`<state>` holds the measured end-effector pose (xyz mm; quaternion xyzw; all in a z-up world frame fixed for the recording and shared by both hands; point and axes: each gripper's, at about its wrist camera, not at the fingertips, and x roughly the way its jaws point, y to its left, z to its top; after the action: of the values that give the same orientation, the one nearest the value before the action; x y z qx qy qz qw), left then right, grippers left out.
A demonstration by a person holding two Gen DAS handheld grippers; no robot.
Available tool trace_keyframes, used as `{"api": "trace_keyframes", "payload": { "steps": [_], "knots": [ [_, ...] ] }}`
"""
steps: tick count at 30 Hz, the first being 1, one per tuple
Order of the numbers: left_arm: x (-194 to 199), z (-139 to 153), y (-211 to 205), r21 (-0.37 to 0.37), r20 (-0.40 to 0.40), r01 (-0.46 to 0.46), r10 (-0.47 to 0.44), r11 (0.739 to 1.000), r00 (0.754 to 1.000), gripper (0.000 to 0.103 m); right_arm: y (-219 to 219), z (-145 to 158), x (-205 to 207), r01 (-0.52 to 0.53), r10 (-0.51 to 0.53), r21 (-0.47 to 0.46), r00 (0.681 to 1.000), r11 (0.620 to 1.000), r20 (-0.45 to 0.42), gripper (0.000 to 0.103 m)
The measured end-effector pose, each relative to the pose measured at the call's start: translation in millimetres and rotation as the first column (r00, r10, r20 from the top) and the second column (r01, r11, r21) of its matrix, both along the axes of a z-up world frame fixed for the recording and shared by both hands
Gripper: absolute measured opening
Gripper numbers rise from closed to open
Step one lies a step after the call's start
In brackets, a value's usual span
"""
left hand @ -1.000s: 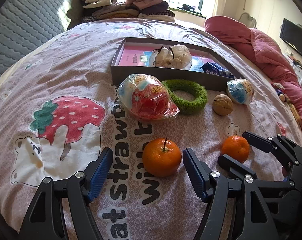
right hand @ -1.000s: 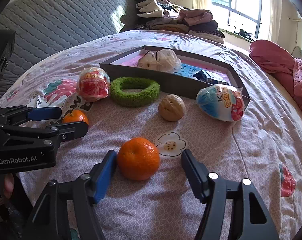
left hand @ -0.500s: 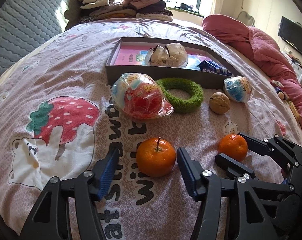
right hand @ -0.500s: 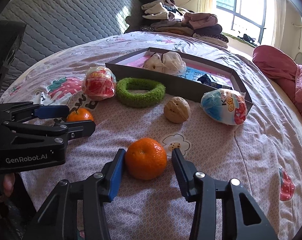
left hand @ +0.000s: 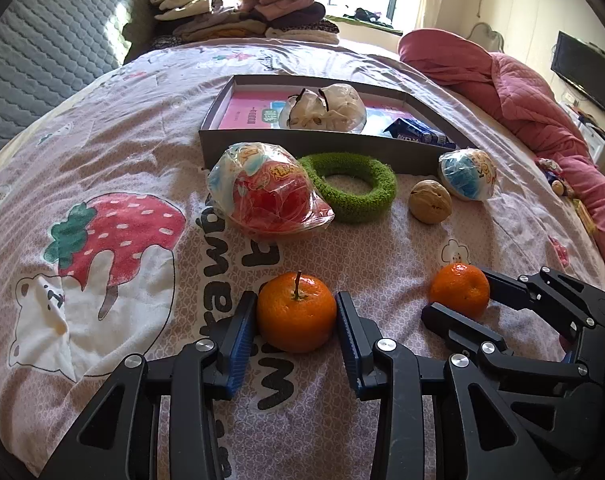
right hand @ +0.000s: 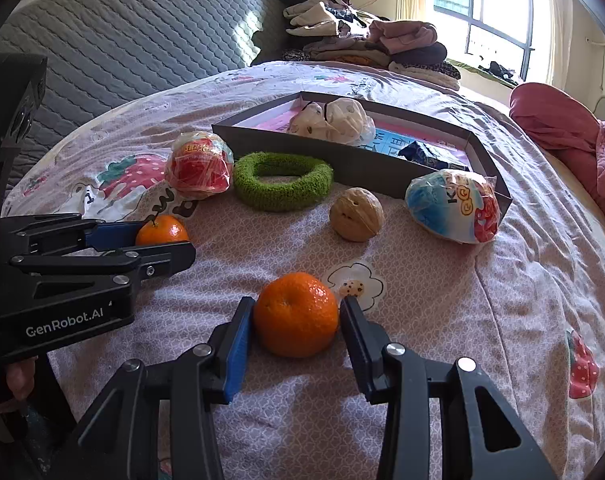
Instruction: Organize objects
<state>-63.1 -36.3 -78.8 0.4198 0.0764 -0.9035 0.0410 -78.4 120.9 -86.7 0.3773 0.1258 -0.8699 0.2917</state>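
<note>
Left wrist view: the left gripper (left hand: 296, 310) is closing its jaws around the stemmed tangerine (left hand: 296, 312) on the bedsheet (left hand: 122, 128), both blue pads against the fruit's sides. Taking the grey tray (left hand: 314, 146) as landmark, this tangerine lies well in front of its near wall. Just before that wall sit a red wrapped ball (left hand: 268, 194), a green ring (left hand: 352, 186), a walnut (left hand: 429, 201) and a blue wrapped ball (left hand: 467, 174).

Right wrist view: the right gripper (right hand: 296, 314) is closing on the second tangerine (right hand: 296, 314), pads touching both sides. It rests on the sheet well in front of the tray (right hand: 342, 160), nearer than the walnut (right hand: 356, 220)
</note>
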Motion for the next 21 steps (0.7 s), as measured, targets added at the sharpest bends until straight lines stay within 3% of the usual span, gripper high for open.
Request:
{"api": "trace_keyframes", "payload": {
  "steps": [21],
  "knots": [
    [15, 19, 7, -0.027, -0.045, 0.004, -0.005, 1.000, 0.999, 0.040, 16, 5, -2, 0.033, -0.033, -0.038, 0.999, 0.999, 0.003, 0.040]
  ]
}}
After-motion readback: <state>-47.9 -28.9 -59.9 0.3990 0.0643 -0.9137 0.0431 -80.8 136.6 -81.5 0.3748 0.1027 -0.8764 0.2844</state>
